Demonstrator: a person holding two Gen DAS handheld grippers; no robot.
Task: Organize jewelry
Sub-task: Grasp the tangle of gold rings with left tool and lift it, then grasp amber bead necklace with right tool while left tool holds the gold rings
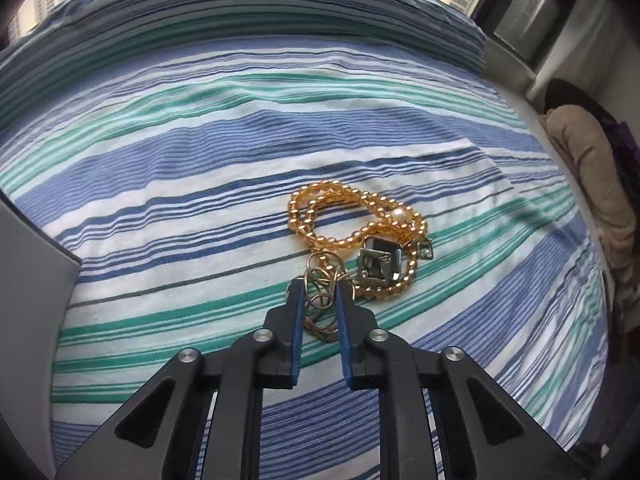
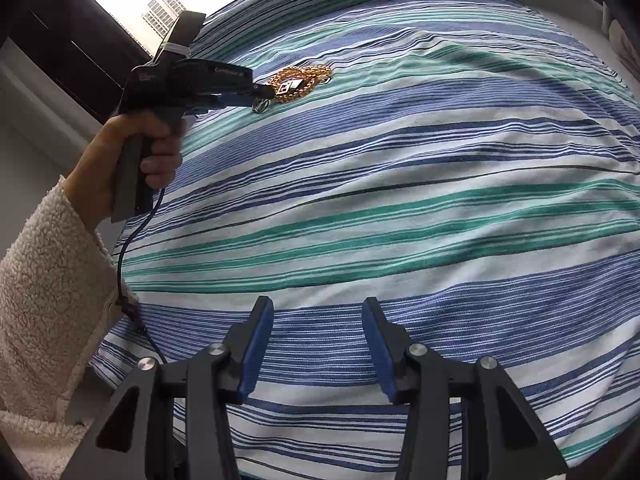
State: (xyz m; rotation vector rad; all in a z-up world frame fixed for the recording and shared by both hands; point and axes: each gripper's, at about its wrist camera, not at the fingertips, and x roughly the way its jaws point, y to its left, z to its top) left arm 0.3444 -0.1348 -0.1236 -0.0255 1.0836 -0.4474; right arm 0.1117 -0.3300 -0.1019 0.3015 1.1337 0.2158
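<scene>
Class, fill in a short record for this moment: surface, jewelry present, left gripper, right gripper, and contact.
surface: striped bedspread
jewelry: amber bead necklace, thin metal chain, square silver pendant, all in one tangled pile
left gripper: fingers either side of the chain, gap still visible
right gripper: open, holding nothing, away from the pile
contact: whether the left fingers pinch the chain cannot be told

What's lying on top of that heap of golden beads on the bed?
A square silver pendant lies on the golden beads, with a white pearl among them. A thin chain sits between the left gripper fingers. Anything under the beads is hidden.
</scene>
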